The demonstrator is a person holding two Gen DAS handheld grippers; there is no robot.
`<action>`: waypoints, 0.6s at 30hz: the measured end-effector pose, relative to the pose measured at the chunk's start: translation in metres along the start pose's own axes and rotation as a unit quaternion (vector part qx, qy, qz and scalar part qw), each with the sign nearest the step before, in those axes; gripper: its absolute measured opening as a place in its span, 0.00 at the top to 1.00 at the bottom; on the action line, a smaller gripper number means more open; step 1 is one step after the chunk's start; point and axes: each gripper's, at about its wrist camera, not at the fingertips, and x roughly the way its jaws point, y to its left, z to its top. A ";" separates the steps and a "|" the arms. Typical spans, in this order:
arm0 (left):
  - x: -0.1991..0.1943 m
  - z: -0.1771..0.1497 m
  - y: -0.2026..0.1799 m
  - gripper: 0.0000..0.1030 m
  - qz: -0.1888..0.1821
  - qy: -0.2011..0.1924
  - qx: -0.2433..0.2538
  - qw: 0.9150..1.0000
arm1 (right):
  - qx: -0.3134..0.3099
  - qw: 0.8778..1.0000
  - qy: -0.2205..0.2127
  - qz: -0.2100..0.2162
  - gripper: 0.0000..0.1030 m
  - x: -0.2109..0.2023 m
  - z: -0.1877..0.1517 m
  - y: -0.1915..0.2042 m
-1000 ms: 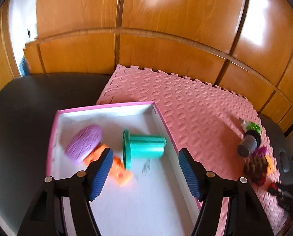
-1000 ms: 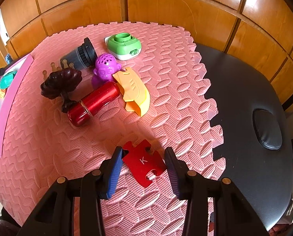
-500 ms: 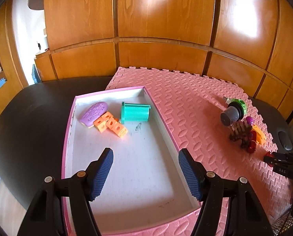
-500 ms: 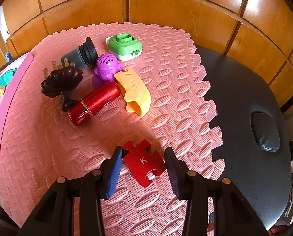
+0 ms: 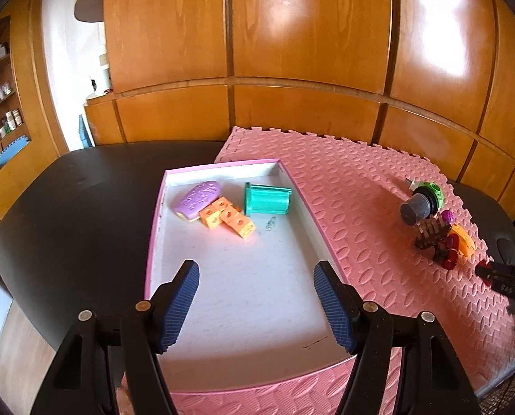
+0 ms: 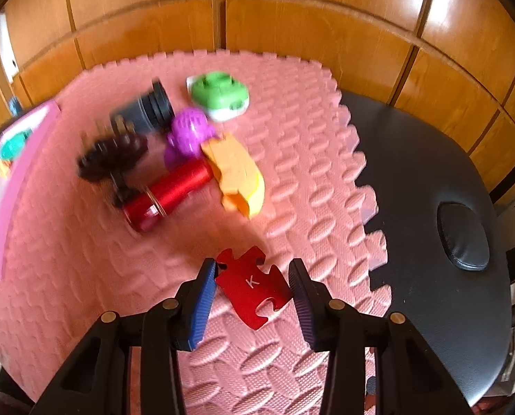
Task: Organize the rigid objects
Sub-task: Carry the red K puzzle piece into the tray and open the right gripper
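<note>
A pink-rimmed white tray (image 5: pixel 155 228) holds a purple oval piece (image 5: pixel 198 199), orange cheese blocks (image 5: pixel 228 217) and a teal spool (image 5: pixel 267 199). My left gripper (image 5: pixel 255 302) is open and empty above the tray's near half. My right gripper (image 6: pixel 252 292) is shut on a red puzzle piece marked K (image 6: pixel 252 285) and holds it above the pink mat. On the mat lie a red cylinder (image 6: pixel 169 195), an orange piece (image 6: pixel 238 176), a purple figure (image 6: pixel 188 131), a green and white device (image 6: pixel 221 95), a grey cup (image 6: pixel 145 112) and a dark brown piece (image 6: pixel 113 154).
The pink foam mat (image 5: pixel 354 214) covers part of a black table (image 5: pixel 74 214), whose bare part lies right of the mat in the right wrist view (image 6: pixel 430 186). Wooden panel walls (image 5: pixel 292 52) stand behind. The tray's edge shows at the left of the right wrist view (image 6: pixel 1 207).
My left gripper has pulled back and up from the tray, so the whole tray shows. My right gripper has lifted with the red puzzle piece; the view is blurred by motion.
</note>
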 end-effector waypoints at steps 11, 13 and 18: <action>-0.007 -0.006 0.019 0.32 0.010 0.000 -0.018 1.000 | -0.038 0.994 -0.055 0.081 0.59 -0.038 0.018 0.066; -0.009 -0.007 0.022 0.32 0.011 -0.001 -0.021 1.000 | -0.062 0.991 -0.063 0.101 0.59 -0.043 0.023 0.090; -0.011 -0.009 0.031 0.32 0.014 -0.002 -0.029 0.999 | -0.113 0.980 -0.067 0.151 0.59 -0.047 0.037 0.153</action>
